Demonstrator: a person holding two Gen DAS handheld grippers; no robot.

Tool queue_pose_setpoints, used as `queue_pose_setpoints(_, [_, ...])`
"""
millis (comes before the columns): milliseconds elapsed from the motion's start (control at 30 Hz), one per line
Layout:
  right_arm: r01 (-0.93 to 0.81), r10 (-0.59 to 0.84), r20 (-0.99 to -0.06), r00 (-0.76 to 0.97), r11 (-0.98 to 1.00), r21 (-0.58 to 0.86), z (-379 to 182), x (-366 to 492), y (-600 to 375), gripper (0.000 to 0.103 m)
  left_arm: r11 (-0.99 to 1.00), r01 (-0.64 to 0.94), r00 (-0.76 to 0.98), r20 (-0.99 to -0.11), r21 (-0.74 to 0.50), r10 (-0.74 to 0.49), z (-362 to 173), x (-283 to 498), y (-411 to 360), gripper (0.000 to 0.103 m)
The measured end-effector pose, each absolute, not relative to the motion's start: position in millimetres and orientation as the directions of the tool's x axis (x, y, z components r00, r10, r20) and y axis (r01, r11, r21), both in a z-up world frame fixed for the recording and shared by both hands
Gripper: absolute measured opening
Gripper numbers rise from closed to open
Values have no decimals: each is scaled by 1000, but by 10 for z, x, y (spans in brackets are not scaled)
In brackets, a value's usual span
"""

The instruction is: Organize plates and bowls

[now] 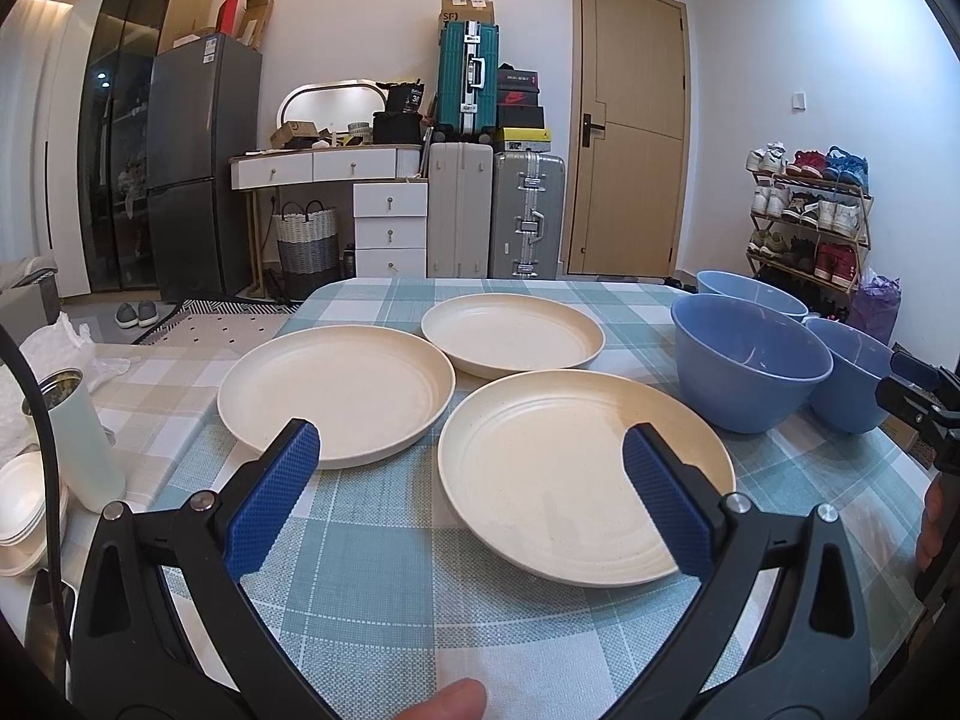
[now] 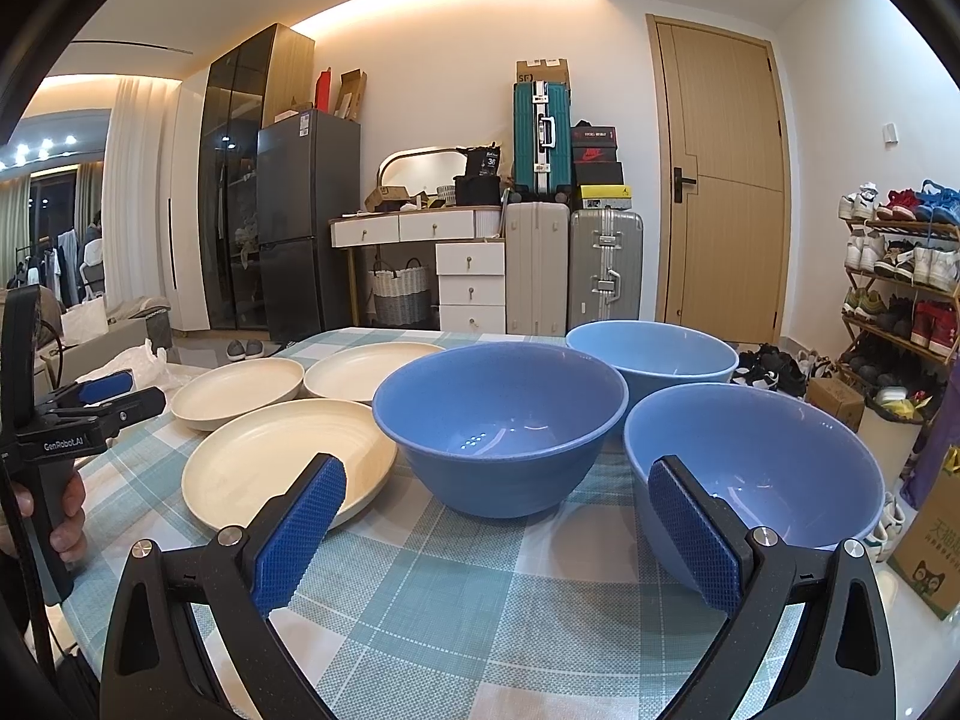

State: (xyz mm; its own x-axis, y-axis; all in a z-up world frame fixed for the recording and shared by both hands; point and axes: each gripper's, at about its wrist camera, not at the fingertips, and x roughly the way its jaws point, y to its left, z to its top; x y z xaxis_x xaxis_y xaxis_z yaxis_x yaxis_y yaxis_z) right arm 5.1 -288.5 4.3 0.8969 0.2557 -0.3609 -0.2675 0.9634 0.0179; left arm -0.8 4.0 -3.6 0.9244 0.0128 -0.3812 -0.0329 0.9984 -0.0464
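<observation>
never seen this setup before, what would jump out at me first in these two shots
Three cream plates, one being the nearest plate, lie spread on the checked tablecloth, none stacked. To their right three blue bowls cluster together, the middle bowl closest to the plates. In front, the left hand-held gripper and the right hand-held gripper both hang wide open, holding nothing.

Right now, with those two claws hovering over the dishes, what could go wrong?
The nearest blue bowl sits close to the table edge, so a nudge from the open right gripper might push it off. The nearest cream plate is shallow, with its rim low on the checked cloth; the open left gripper could slip off it or snag the cloth.
</observation>
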Motion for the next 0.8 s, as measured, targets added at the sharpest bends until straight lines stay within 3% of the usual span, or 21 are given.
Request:
queue_pose_setpoints(333, [-228, 202, -409, 890, 973, -15, -2, 110, -2810, 103, 995, -58, 906, -423, -79, 19, -44, 8, 102, 101])
queue_pose_setpoints(800, [-321, 299, -480, 825, 946, 39, 190, 230, -2409, 103, 993, -111, 865, -494, -25, 85, 121, -42, 176, 101])
